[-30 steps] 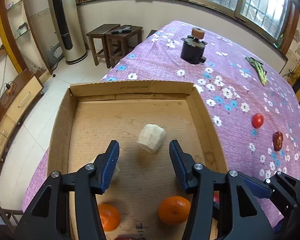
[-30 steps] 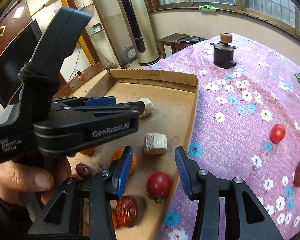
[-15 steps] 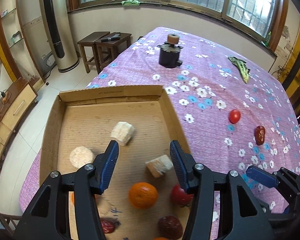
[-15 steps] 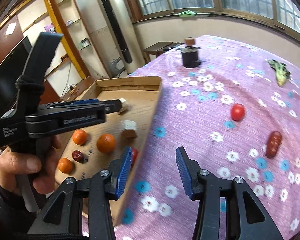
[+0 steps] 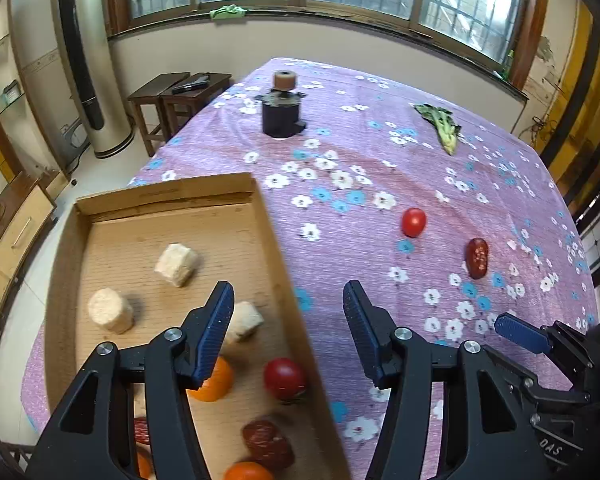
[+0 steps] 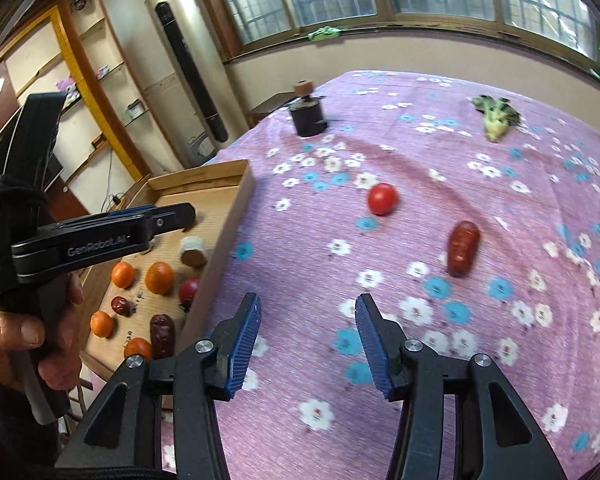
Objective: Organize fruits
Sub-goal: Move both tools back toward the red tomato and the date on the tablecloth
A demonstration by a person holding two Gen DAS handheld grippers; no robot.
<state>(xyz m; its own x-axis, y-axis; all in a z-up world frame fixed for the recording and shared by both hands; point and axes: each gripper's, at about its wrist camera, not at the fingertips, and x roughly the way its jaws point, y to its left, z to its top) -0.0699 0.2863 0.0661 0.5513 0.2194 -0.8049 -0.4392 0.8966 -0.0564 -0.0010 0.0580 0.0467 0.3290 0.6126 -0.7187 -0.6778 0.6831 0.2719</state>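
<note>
A cardboard tray (image 5: 268, 216) on the purple flowered cloth holds a tomato (image 5: 284, 378), oranges (image 5: 214, 380), dark dates (image 5: 268, 444) and pale chunks (image 5: 177, 264). A second tomato (image 6: 382, 199) and a red date (image 6: 463, 247) lie loose on the cloth to the right. My left gripper (image 5: 287, 300) hovers over the tray's right wall, its jaws opening with nothing between them. My right gripper (image 6: 309, 312) hangs over bare cloth short of the date, its jaws also opening and empty. The left gripper's body (image 6: 100, 232) shows in the right wrist view above the tray (image 6: 236, 200).
A black jar (image 5: 281, 114) with a cork-coloured roll on top stands at the far side of the table. A leafy green (image 5: 440, 126) lies at the back right. Off the table's left edge are wooden stools (image 5: 180, 92) and a tall standing unit (image 5: 80, 60).
Both grippers have swung right, away from the tray's middle. The right one has left the tray and is over the cloth. Both pairs of jaws stand wider.
</note>
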